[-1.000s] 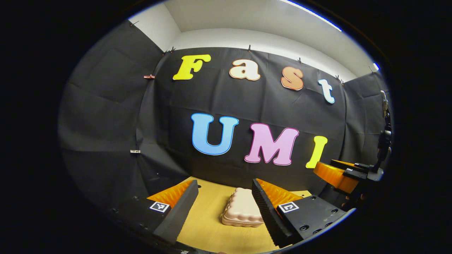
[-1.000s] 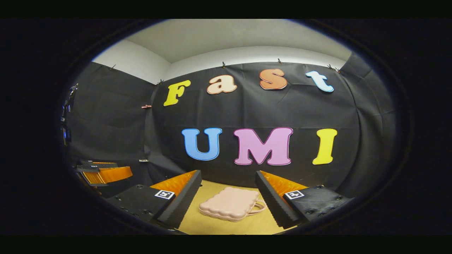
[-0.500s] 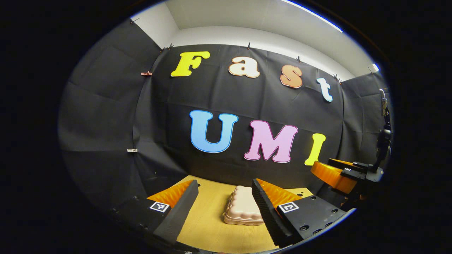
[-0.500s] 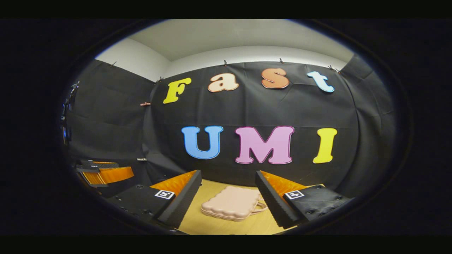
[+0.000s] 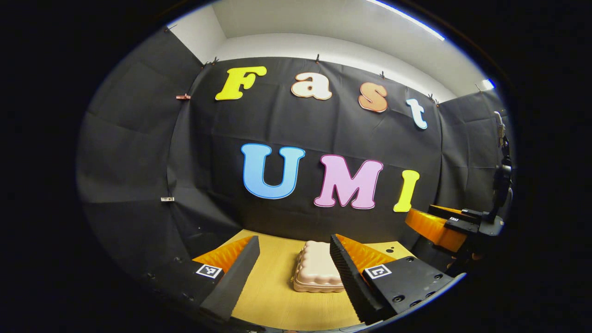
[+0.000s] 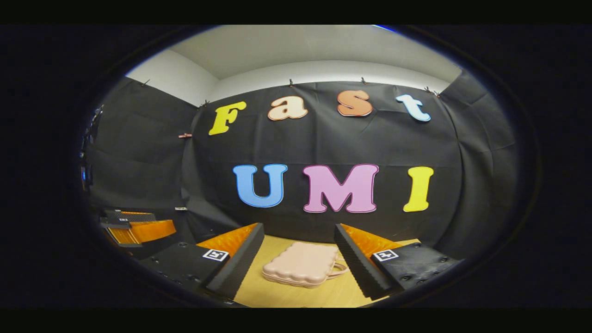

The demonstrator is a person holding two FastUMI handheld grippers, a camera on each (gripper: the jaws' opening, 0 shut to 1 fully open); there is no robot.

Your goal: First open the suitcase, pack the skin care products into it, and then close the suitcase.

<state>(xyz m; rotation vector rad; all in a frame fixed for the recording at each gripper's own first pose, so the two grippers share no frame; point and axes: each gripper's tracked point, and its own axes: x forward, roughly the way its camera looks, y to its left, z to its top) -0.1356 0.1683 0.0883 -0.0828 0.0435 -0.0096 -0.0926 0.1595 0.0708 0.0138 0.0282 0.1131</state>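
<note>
The closed pale pink scalloped suitcase lies near the wooden bench's far edge; the left gripper and right gripper hover with fingers spread, holding nothing.

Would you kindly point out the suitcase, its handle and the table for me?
suitcase [image 6: 300,267]: right gripper view, middle of its closed pink lid.
handle [image 6: 341,270]: right gripper view, the loop at its right end.
table [image 5: 277,296]: left gripper view, bare wood before the suitcase.
</note>
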